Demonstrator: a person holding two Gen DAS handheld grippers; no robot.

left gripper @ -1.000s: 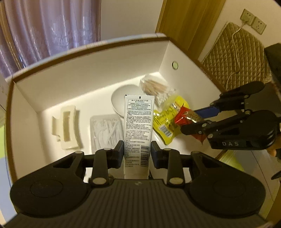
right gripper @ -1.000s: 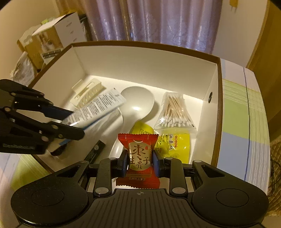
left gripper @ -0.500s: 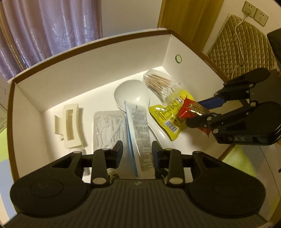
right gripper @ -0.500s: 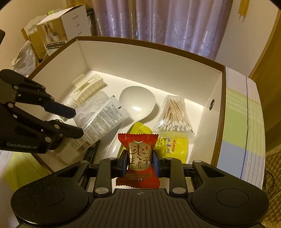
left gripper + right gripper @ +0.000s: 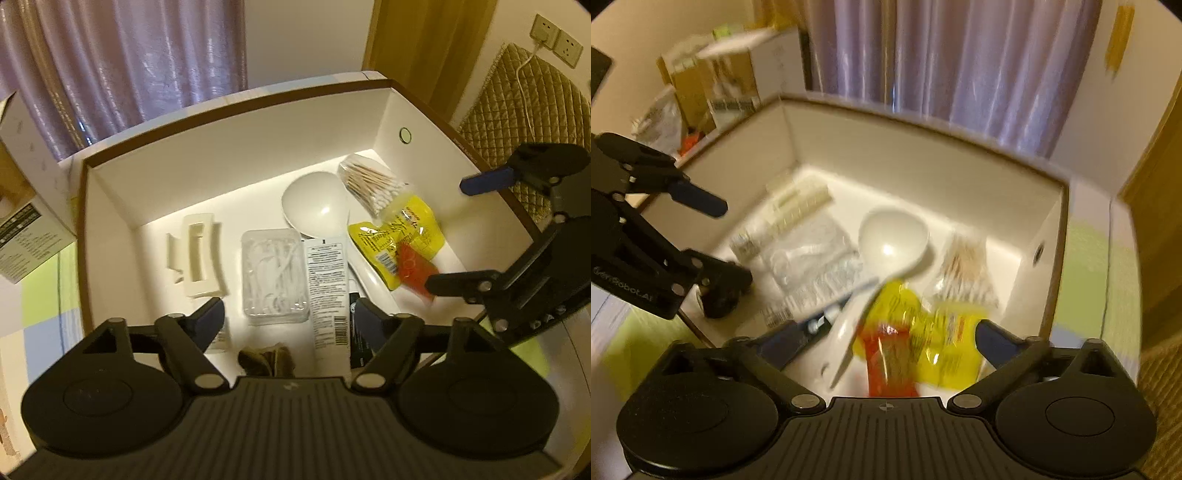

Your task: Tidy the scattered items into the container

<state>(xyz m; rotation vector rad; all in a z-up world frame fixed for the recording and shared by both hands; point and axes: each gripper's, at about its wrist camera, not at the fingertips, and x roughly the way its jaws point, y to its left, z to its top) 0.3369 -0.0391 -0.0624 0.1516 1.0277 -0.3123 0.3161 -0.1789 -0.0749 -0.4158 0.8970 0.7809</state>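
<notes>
A white box with a brown rim (image 5: 236, 107) holds a hair clip (image 5: 195, 258), a clear case of floss picks (image 5: 273, 273), a white spoon (image 5: 316, 210), a bag of cotton swabs (image 5: 371, 182) and a yellow packet (image 5: 399, 236). The white tube (image 5: 327, 291) lies flat beside the floss case. The red snack packet (image 5: 413, 266) rests on the yellow one. My left gripper (image 5: 288, 319) hangs open above the tube, holding nothing. My right gripper (image 5: 886, 341) is open over the blurred red packet (image 5: 890, 358) and the box (image 5: 923, 166), and shows at the right (image 5: 461, 232).
A printed carton (image 5: 22, 221) stands left of the box on a checked cloth (image 5: 40, 306). More cartons and a bag (image 5: 716, 85) sit at the back left. Purple curtains hang behind. A quilted cover (image 5: 535, 92) lies to the right.
Both grippers have opened. The tube left my left gripper and now lies flat in the box; the red packet left my right gripper onto the yellow packet. Both views have pulled back.
</notes>
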